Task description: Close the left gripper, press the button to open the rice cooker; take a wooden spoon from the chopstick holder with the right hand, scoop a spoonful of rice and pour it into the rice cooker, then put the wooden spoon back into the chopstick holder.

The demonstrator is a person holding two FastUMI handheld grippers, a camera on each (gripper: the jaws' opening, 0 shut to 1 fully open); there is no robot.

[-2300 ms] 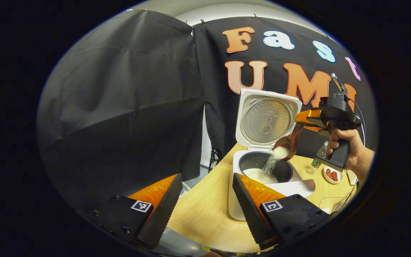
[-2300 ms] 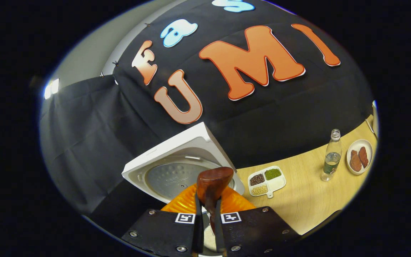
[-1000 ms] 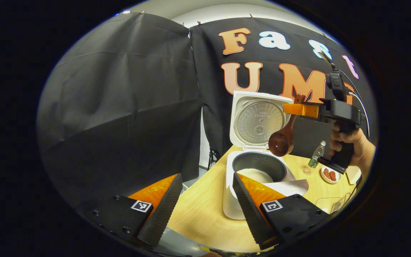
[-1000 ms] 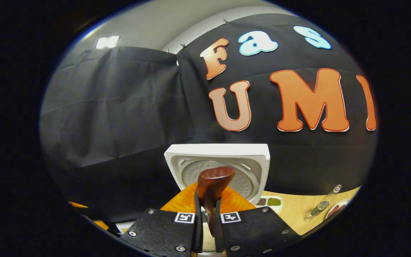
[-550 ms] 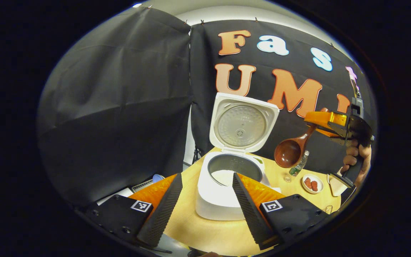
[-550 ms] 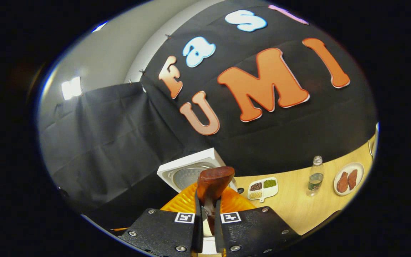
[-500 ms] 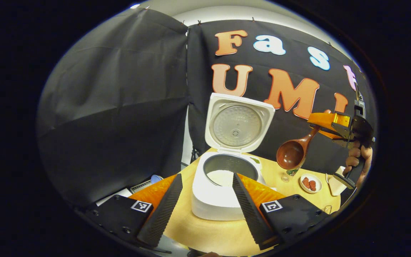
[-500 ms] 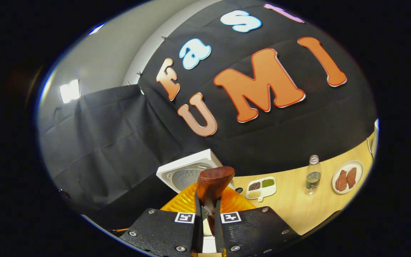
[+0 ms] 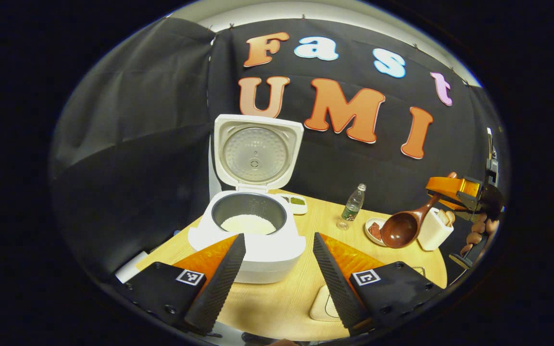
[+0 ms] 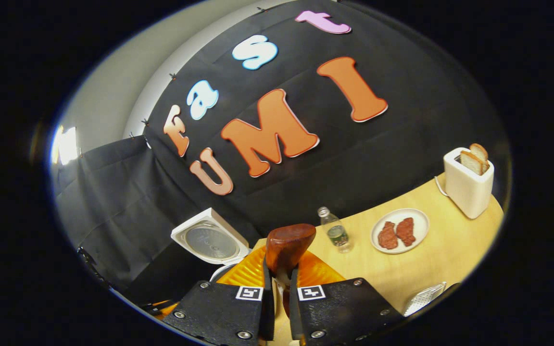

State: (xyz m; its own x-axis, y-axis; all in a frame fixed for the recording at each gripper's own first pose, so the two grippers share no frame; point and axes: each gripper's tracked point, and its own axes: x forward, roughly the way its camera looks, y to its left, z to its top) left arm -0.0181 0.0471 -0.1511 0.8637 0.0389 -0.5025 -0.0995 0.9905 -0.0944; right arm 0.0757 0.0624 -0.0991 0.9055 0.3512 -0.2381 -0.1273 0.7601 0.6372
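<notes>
wooden spoon [image 10: 288, 252] clamped in right gripper [image 10: 277, 307] jaws

The left hand-held gripper [image 9: 274, 269] has orange ribbed fingers, black ridged pads [image 9: 219, 283], black screwed plates and square black-and-white markers.

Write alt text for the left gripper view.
An open white rice cooker holding rice sits on a wooden table, framed by the open left gripper. At right, the right gripper holds an empty wooden spoon.
</notes>
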